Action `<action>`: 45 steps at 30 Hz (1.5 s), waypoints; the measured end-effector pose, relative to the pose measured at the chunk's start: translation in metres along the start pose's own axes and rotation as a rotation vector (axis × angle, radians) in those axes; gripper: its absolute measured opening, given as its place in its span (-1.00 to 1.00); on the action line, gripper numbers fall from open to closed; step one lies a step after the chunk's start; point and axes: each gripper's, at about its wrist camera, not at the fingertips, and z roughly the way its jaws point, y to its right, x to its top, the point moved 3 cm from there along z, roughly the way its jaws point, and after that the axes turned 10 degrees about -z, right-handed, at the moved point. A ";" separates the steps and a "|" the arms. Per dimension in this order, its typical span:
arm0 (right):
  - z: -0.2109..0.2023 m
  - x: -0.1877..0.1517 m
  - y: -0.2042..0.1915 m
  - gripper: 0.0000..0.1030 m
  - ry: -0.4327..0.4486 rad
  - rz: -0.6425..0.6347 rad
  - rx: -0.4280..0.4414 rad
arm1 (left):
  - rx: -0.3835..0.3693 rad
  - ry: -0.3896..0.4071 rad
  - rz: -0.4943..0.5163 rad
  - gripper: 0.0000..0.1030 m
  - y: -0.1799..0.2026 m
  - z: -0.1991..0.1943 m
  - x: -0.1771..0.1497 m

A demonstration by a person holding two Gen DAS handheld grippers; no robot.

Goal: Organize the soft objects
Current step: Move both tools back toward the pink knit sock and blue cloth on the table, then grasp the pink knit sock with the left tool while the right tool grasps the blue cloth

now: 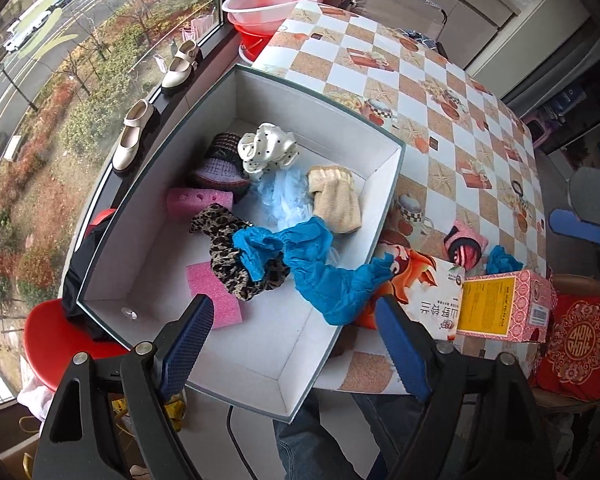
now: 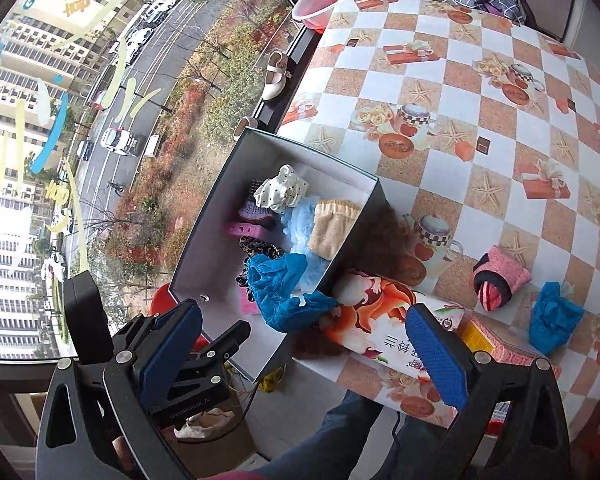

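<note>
A white open box (image 1: 384,184) (image 2: 356,236) on the table's left holds several soft things: a polka-dot scrunchie (image 1: 266,150), a knit hat (image 1: 220,164), a beige sock (image 1: 336,200), pink sponges (image 1: 216,292), a leopard scrunchie (image 1: 228,256). A blue shoe cover (image 1: 324,276) (image 2: 284,292) drapes over the box's near wall. On the table lie a pink rolled sock (image 2: 498,278) (image 1: 466,246) and another blue shoe cover (image 2: 552,316) (image 1: 502,260). My left gripper (image 1: 296,344) is open and empty above the box's near end. My right gripper (image 2: 304,344) is open and empty near the table's front edge.
A flat carton with orange print (image 1: 424,292) (image 2: 380,320) and a pink patterned carton (image 1: 508,308) lie beside the box. Pale shoes (image 1: 134,136) stand on the window sill. Pink and red basins (image 1: 272,4) sit beyond the table. A red stool (image 1: 56,332) stands below.
</note>
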 end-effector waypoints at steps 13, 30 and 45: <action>-0.077 -0.055 0.169 0.99 0.063 0.343 -0.148 | -0.038 -0.103 0.320 0.66 0.146 0.026 0.019; 0.018 -0.129 0.308 0.99 -0.090 0.577 -0.140 | 0.010 -0.525 0.505 0.66 0.264 0.186 0.032; 0.063 -0.142 0.344 0.99 -0.184 0.495 -0.327 | 0.259 -0.417 0.613 0.84 0.265 0.233 0.028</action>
